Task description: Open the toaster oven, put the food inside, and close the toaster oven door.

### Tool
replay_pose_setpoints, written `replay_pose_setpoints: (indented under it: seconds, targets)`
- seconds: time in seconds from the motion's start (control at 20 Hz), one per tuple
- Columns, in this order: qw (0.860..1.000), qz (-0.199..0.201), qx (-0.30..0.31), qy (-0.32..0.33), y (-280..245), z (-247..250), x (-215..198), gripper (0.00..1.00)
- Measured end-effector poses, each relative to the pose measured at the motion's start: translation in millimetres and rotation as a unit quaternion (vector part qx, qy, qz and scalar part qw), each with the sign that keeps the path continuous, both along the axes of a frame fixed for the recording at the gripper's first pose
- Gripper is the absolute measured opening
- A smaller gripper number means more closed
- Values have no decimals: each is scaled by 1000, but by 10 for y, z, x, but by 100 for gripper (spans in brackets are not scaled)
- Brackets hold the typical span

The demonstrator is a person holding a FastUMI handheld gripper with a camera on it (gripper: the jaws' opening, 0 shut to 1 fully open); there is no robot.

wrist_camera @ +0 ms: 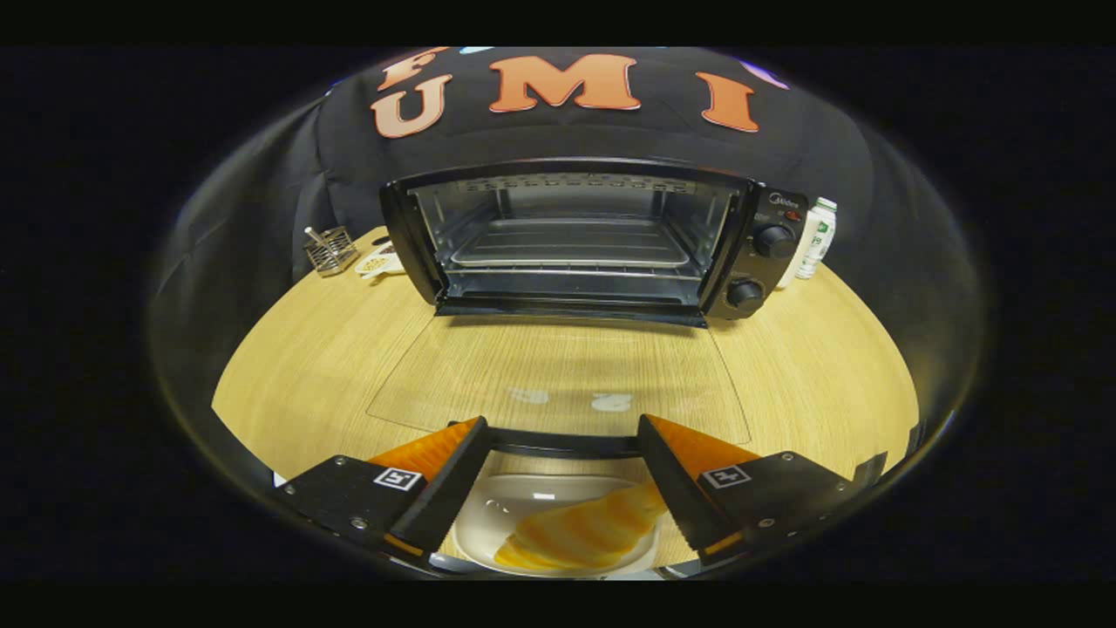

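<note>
The black toaster oven (pixel 575 235) stands at the back of the wooden table with its cavity open and a metal tray (pixel 571 244) on the rack inside. Its glass door (pixel 558 375) lies flat toward me, and the door's dark handle (pixel 567 445) runs just past my fingertips. My gripper (pixel 561 427) is open and hovers low over a white plate (pixel 488 510). A striped yellow-orange piece of bread (pixel 584 532) lies on the plate between the fingers. Its far end reaches the right finger (pixel 689 475); the left finger (pixel 436 475) stands apart from it.
Two knobs (pixel 774 240) sit on the oven's right panel. White bottles (pixel 815 240) stand to the right of the oven. To its left are a wire holder (pixel 331 250) and a small dish (pixel 379 260). Bare table (pixel 828 375) flanks the open door.
</note>
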State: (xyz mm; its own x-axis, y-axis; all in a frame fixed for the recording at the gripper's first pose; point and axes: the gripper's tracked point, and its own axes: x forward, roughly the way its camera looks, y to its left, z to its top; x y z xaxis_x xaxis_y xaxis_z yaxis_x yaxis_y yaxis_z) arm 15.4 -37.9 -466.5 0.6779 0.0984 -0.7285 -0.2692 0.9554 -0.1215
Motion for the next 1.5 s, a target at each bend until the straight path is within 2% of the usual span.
replay_pose_setpoints:
  seconds: [0.3, 0.55, 0.85, 1.5]
  targets:
    - [1000, -14, -1, -1, -9, -21, 45, 100]
    - [998, -45, 27, -25, -75, 224, -5, 100]
    - [993, -99, 41, -39, -333, 517, -304, 100]
    - [981, -187, 39, 9, -317, 123, -1170, 100]
